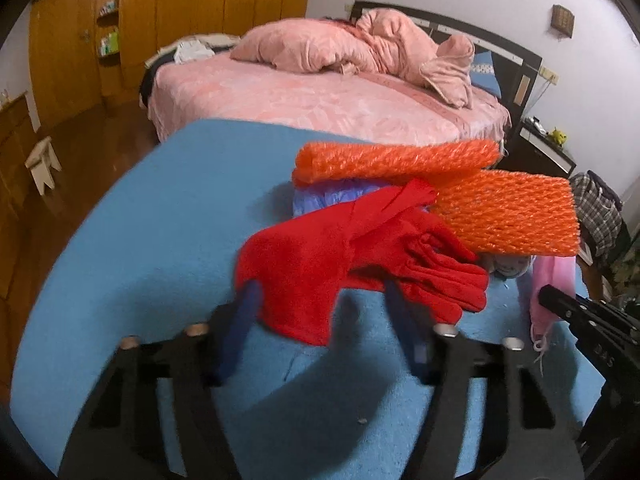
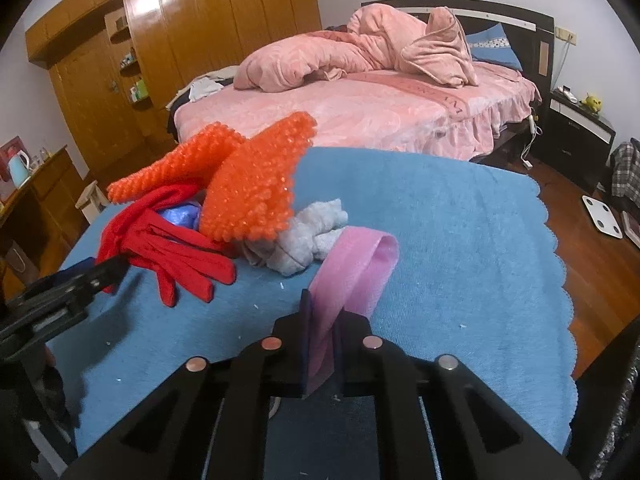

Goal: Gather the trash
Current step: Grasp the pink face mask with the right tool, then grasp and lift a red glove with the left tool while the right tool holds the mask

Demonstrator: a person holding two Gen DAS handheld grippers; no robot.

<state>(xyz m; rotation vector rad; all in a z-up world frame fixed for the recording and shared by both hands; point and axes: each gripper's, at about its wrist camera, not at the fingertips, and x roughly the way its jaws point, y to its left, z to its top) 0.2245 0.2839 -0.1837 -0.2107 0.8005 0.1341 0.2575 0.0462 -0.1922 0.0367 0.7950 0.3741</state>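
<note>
While the right gripper (image 2: pixel 320 320) is clamping the pink face mask (image 2: pixel 352 268) between closed jaws, the left gripper (image 1: pixel 320 308) is sitting with its jaws apart, straddling the cuff of the red glove (image 1: pixel 320 264) but not pinching it yet. The rest of the pile is sitting on the blue cloth (image 2: pixel 440 240): two orange foam nets (image 2: pixel 256 184), a crumpled grey tissue (image 2: pixel 304 240), and something blue and shiny under the nets (image 2: pixel 182 216) (can't tell what, mostly hidden). My read: the step in hand is the pick, with the mask secured on the right and the glove being lined up on the left. The next move calls for closing the left jaws on the cuff, then lifting cleanly, since the glove's fingers are lying under the edge of one net and could drag it along. No bin or bag is showing in either view, so the drop-off point is unknown.
</note>
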